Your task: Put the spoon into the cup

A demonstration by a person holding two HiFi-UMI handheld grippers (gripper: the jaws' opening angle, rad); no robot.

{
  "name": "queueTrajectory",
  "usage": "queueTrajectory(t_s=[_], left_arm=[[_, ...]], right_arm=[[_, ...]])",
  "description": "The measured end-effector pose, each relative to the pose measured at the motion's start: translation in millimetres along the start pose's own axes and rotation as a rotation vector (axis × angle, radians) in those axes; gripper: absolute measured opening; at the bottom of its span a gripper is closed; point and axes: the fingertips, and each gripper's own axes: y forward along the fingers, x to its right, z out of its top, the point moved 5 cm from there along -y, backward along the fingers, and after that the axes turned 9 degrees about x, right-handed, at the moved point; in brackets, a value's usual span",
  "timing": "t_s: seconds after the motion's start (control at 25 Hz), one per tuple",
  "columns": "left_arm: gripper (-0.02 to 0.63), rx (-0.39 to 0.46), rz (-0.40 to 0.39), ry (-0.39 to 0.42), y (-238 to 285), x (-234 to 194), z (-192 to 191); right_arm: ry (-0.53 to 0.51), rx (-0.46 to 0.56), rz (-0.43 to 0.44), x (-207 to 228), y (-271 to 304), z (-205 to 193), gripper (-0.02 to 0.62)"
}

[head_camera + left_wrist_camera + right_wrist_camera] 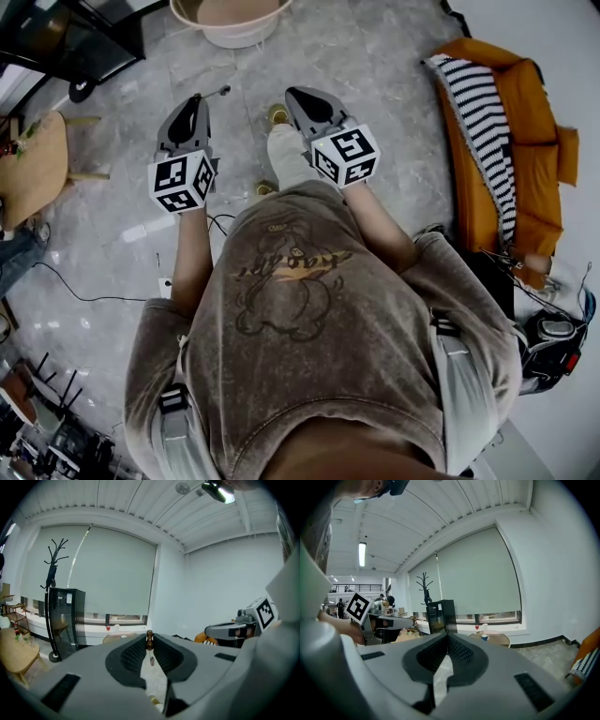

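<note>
At the upper left of the head view, the spoon (217, 92) is pinched by its thin stem at the very tips of the left gripper (196, 99), whose jaws are closed down on it, while the right gripper (292, 92) is shut on nothing. A small cup (484, 637), probably the target, is seen only near the centre of the right gripper view, on a round table (502, 641) well apart from both grippers. With so slight a hold, the spoon could probably be swung or dropped during the carry, and the unsteadied cup could be knocked over.
</note>
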Motion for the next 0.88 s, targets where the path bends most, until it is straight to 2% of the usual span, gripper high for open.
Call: queueTrajectory(t_s=[0.88], left_arm=[[0.058, -0.016, 0.005, -0.011, 86.0, -37.8, -5.4]], right_arm=[[0.028, 0.005, -0.004, 59.9, 82.9, -6.1, 0.02]])
